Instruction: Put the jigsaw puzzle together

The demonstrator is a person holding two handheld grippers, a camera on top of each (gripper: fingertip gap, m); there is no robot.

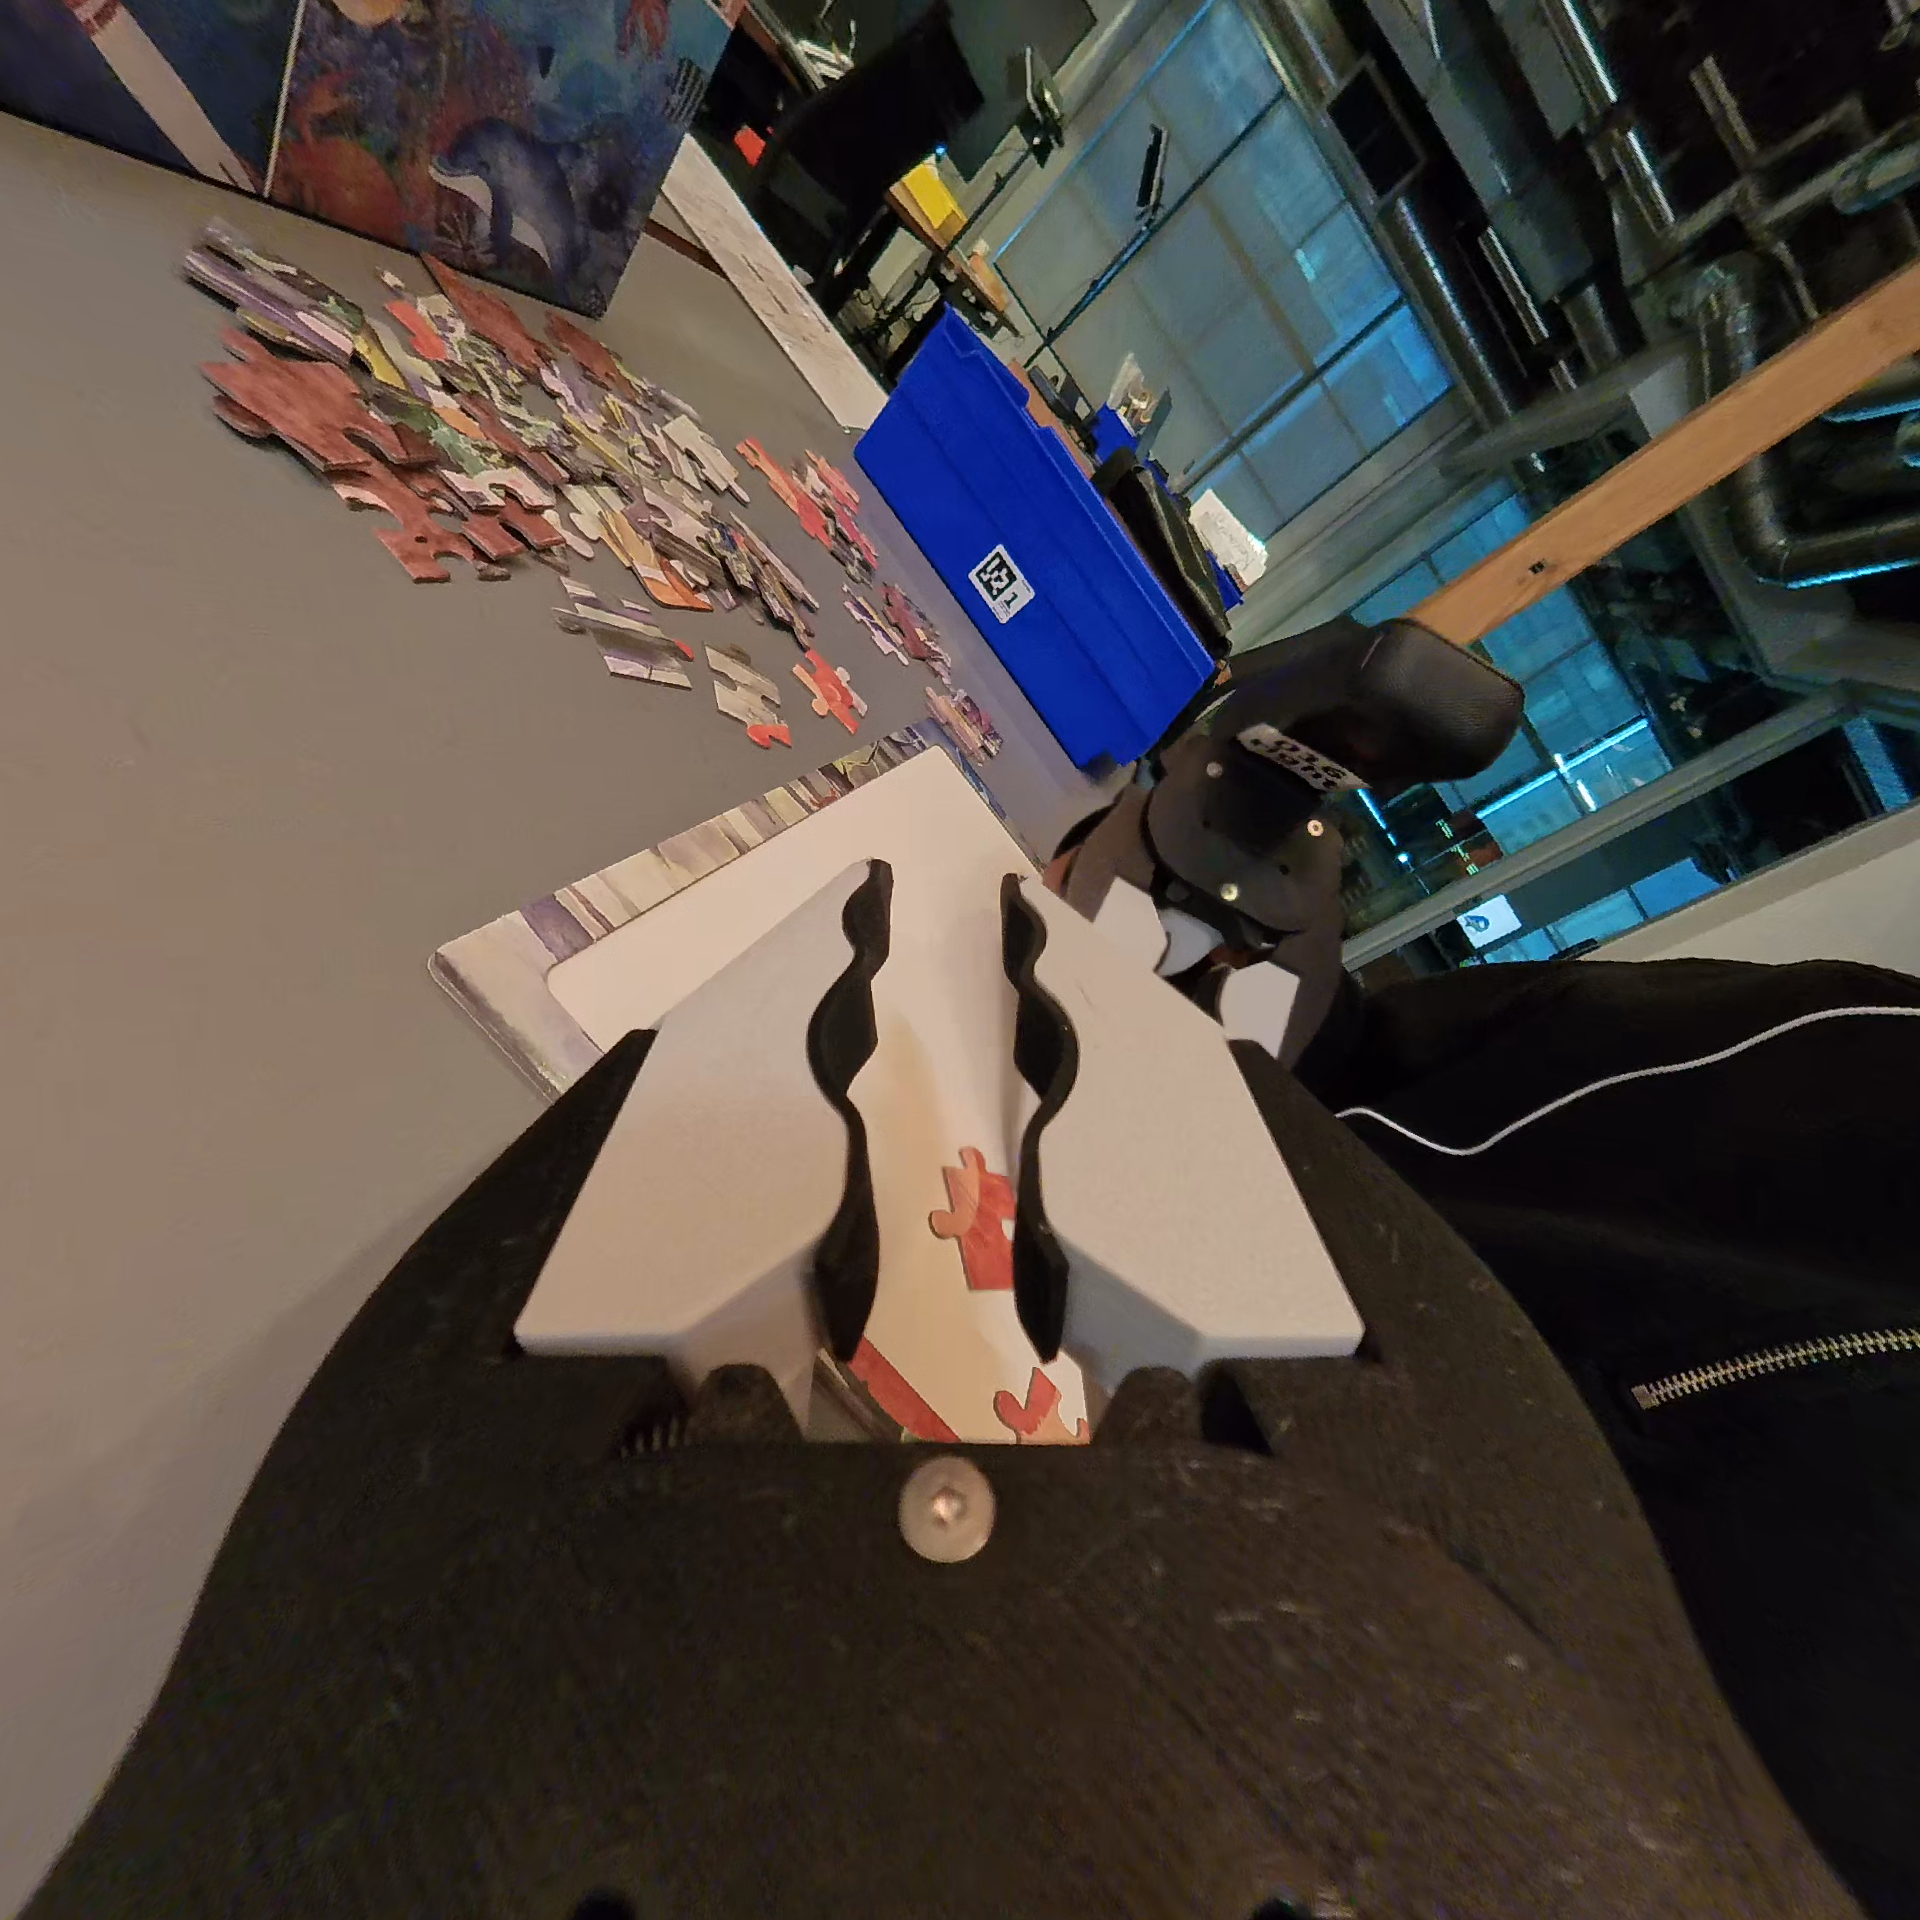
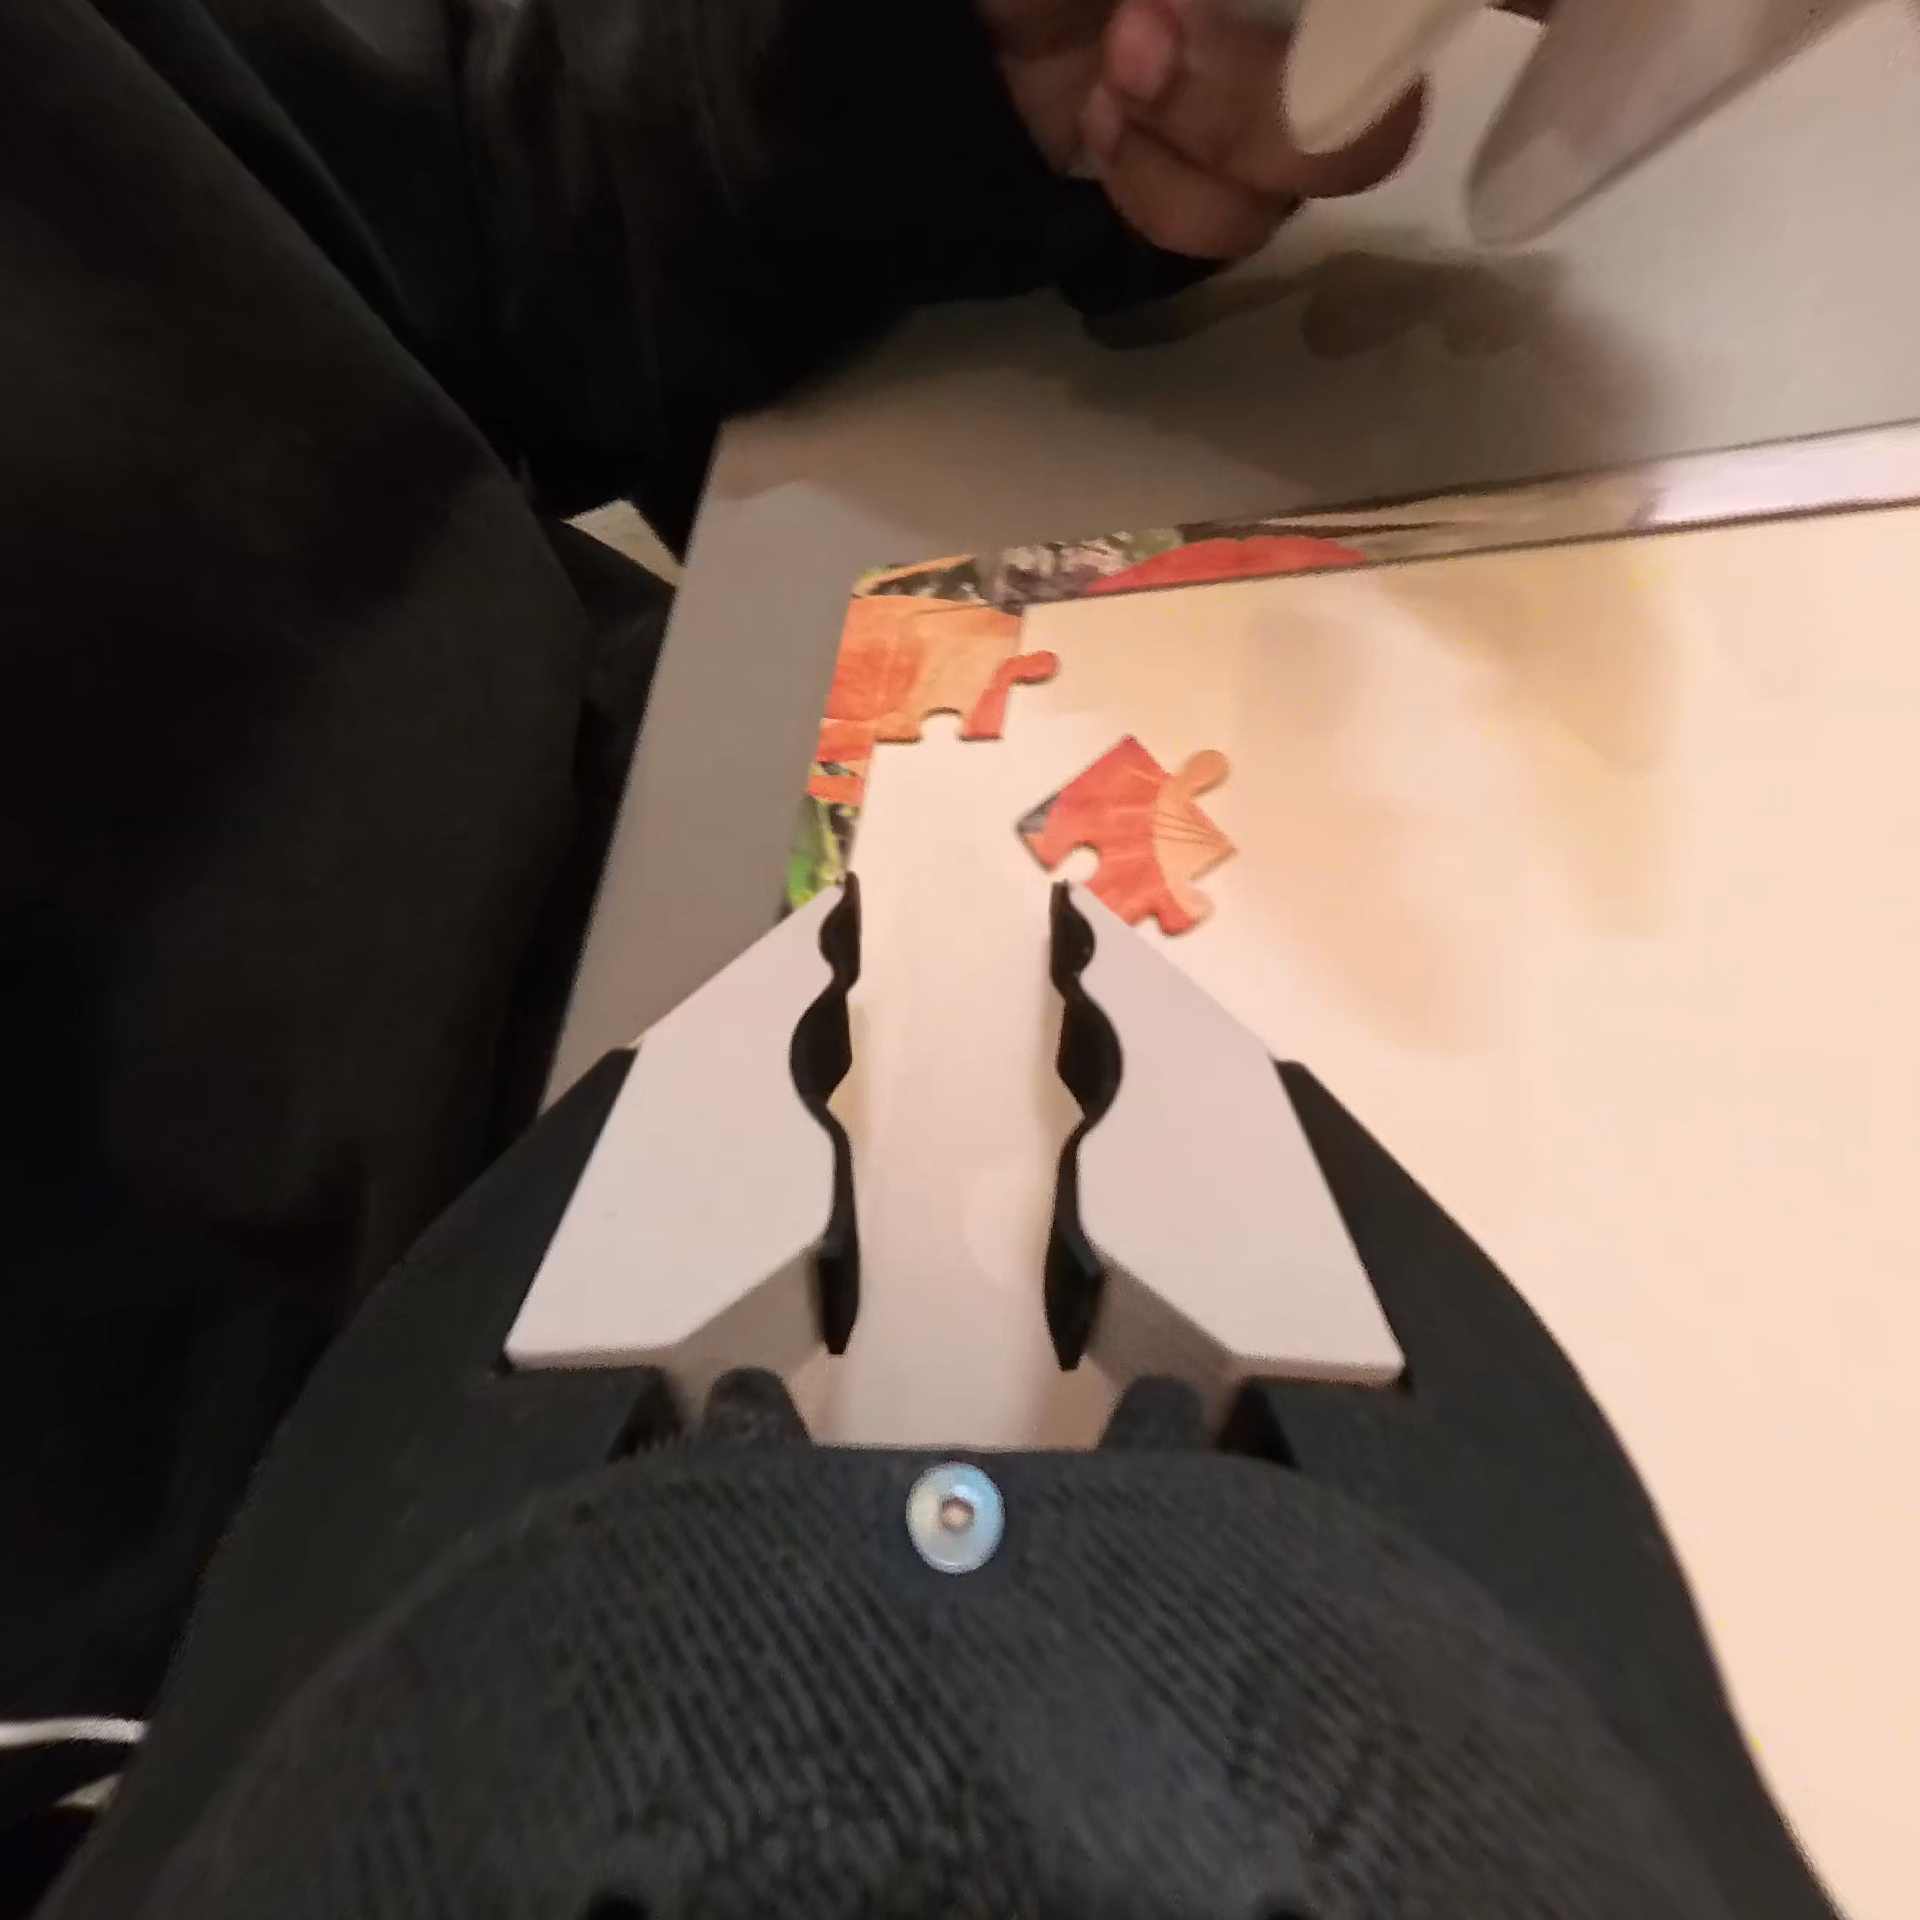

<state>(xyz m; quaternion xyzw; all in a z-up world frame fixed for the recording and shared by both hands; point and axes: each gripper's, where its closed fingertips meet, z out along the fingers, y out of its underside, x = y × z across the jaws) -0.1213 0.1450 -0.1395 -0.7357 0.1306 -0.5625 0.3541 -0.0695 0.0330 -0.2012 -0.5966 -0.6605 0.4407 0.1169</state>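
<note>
right gripper [image 2: 954,899]: parted, nothing held; the tips are lowered over the white puzzle tray [image 2: 1455,935], with the right fingertip just beside the notch of a loose orange piece [image 2: 1138,836].
left gripper [image 1: 945,883]: parted and empty, held above the same tray; a red-orange piece [image 1: 982,1210] is seen on the tray through the gap, not gripped.
placed work: one orange corner piece [image 2: 925,670] is seated against the printed frame [image 2: 1226,556] at the tray's corner; the loose piece lies near it, rotated and apart.
remaining stock: a pile of unsorted pieces [image 1: 499,447] is spread on the grey table [image 1: 208,831], well apart from the tray, near a blue bin [image 1: 1018,540] and the puzzle box [image 1: 468,135].
progress: judged to be very early.
risk, nudge: the flat piece may be pushed away by the near fingertip instead of being caught, since it lies flush on a smooth surface.
risk, grip: a thin edge may slip out of the wavy pads [image 2: 1081,1049] when pinched at an angle.
risk, fit: tabs may be bent if the piece is pressed in while still rotated.
risk, seated piece: the corner piece may be dislodged by a sideways sweep.
risk, crowding: the person's hand [image 2: 1164,135] and the other gripper are close above the tray, so a collision is possible.
</note>
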